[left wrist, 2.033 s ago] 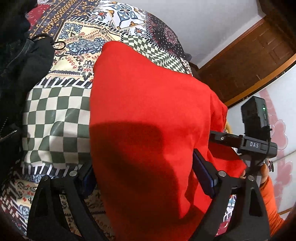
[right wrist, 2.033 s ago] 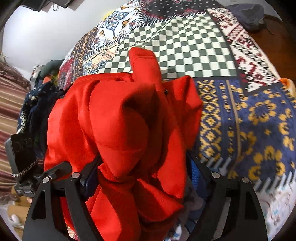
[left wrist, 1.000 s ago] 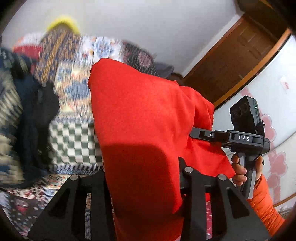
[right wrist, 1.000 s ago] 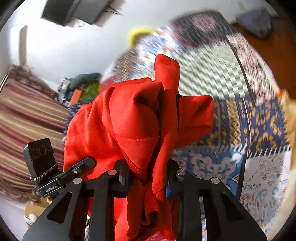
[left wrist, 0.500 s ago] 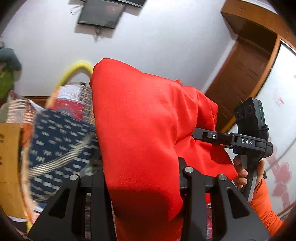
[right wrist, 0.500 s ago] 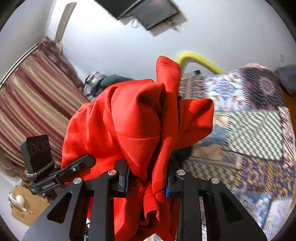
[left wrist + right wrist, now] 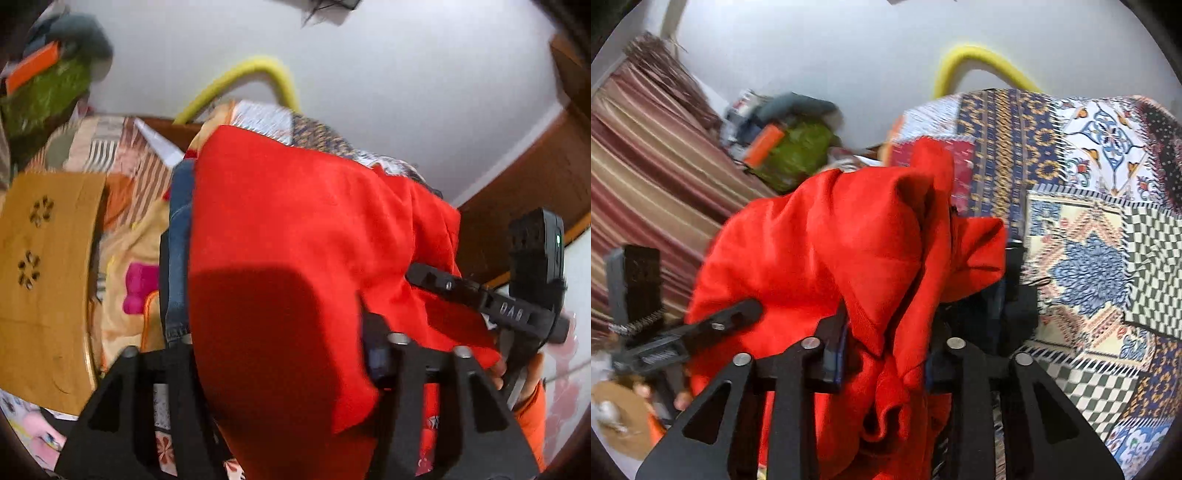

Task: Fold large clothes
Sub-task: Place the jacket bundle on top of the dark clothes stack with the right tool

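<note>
White wall fills the top of both views, with a yellow hoop arching against it and striped curtains hanging off to one side in the right wrist view. Below that spreads the patchwork bedspread, all checks, sunflowers and blue medallions.

Your left gripper has just been opening its jaws, and the red garment sits between them as one broad, smooth panel. The right-hand pad looks to stand off the cloth; the other finger is hidden behind the fabric, so you cannot call it a firm pinch from here. Just beside the red cloth, on the view's left, a strip of blue denim shows.

Your right gripper has also just been easing its jaws apart, yet a bunched, hooded fold of the red garment is wedged between the pads and touches both of them, so it is pinching the cloth. The rest drapes over and below the fingers.

Your right hand, in an orange sleeve, shows at the left wrist view's lower right edge. Toward the far corner of the bed, a green bundle lies blurred.
</note>
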